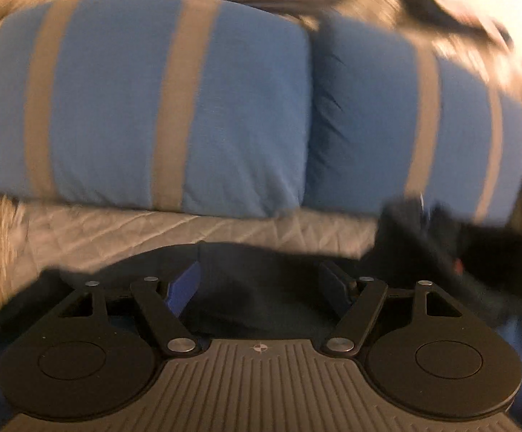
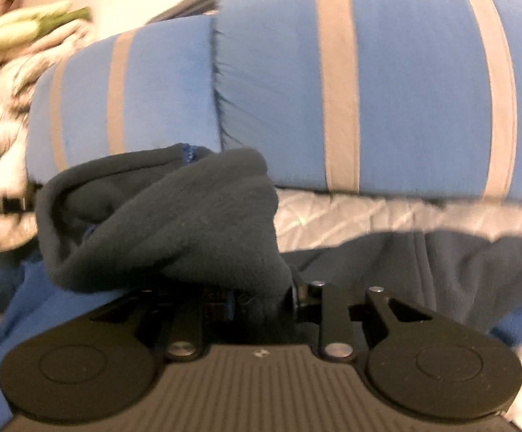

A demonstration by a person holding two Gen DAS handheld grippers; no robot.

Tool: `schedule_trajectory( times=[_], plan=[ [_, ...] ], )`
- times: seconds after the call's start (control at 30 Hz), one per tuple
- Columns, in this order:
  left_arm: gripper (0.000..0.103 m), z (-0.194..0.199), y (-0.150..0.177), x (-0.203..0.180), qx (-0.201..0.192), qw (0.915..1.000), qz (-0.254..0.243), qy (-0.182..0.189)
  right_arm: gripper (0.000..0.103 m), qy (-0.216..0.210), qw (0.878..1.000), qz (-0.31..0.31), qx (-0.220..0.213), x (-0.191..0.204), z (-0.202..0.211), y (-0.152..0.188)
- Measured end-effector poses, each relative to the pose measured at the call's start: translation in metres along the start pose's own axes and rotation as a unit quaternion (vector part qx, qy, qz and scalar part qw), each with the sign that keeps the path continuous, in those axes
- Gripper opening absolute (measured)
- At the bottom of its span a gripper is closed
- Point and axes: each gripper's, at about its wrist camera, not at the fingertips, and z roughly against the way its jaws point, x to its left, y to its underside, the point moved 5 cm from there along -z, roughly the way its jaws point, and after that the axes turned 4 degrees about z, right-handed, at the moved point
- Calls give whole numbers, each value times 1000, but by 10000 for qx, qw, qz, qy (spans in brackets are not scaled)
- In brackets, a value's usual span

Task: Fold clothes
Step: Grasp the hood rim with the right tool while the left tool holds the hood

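**Dark fleece garment on a quilted bed, one fold pinched by the right gripper**

A bed with a pale quilted cover (image 1: pixel 174 230) fills both views, with 2 blue pillows with grey stripes (image 1: pixel 145 100) lying side by side along its far edge and a plain light wall behind them.

The right gripper (image 2: pixel 257 306) has its jaws drawn narrow, clamped on a bunched fold of the dark fleece garment (image 2: pixel 174 223). That fold rises from between the fingers and drapes up and to the left, against the lower edge of the left pillow. More of the same garment lies flat on the cover to the right, with a zip line running down it. Blue fabric (image 2: pixel 16 309) lies at the lower left, and a blurred pile of pale clothing (image 2: pixel 5 82) sits beyond it.

The left gripper (image 1: pixel 261 284) stands with its jaws wide apart, pads touching nothing. The garment lies spread just below and ahead of it, and continues as a dark heap at the right.
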Motion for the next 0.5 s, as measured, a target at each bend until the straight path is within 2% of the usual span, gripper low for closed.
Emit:
schedule_trajectory(
  times=[0.07, 0.13, 0.23, 0.3, 0.5],
  plan=[
    [72, -2, 9, -15, 71, 9974, -722, 33, 28, -24, 9998, -185, 49, -2, -4, 0],
    [72, -2, 18, -32, 112, 9900, -1389, 237, 28, -19, 9998, -200, 74, 0, -6, -1],
    [72, -8, 30, -47, 225, 9793, -1957, 459, 28, -3, 9999, -131, 87, 0, -7, 0],
    [72, -18, 35, -49, 354, 9766, -2069, 462, 28, 5, 9999, -80, 86, 1, -7, 0],
    [72, -37, 45, -49, 471, 9764, -1977, 734, 28, 89, 9997, 222, 103, 4, -5, -1]
  ],
)
